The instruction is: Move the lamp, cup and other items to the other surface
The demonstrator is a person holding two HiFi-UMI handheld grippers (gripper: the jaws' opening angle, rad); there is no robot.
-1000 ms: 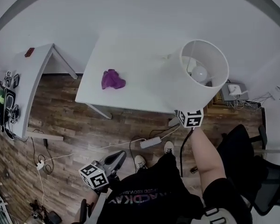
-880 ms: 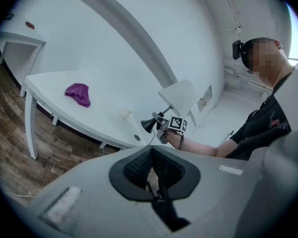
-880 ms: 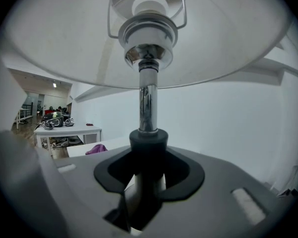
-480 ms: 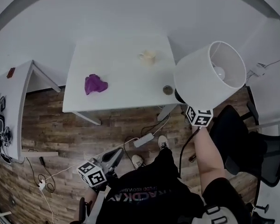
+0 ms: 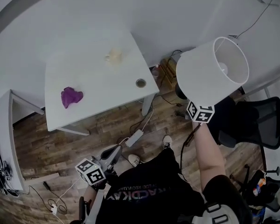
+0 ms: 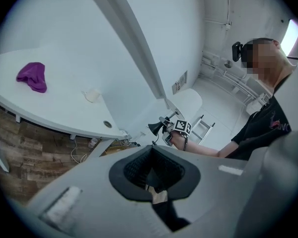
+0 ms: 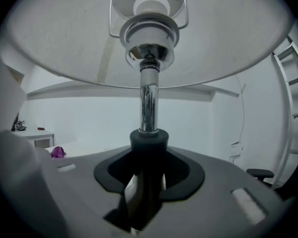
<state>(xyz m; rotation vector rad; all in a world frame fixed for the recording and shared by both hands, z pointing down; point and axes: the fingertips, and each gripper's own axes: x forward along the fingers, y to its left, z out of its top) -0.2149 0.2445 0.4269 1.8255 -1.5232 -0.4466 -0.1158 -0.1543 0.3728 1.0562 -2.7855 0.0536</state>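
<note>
The right gripper [image 7: 145,182] is pinched on the dark lower stem of the table lamp [image 5: 210,73]. The chrome tube and white shade rise straight above the jaws. In the head view the lamp hangs in the air at upper right, clear of the white table [image 5: 91,76] at upper left. The purple cloth [image 5: 71,96] and a pale cup [image 5: 113,55] lie on that table. The left gripper [image 6: 151,175], low at lower left, is pressed together on nothing.

The carry likely calls for a firm, unchanged grip and an upright stem, since the shade makes the lamp top-heavy. The black cord [image 5: 183,146] trails beside the forearm and could snag the office chair [image 5: 266,120] at right. Set the base flat before loosening.
</note>
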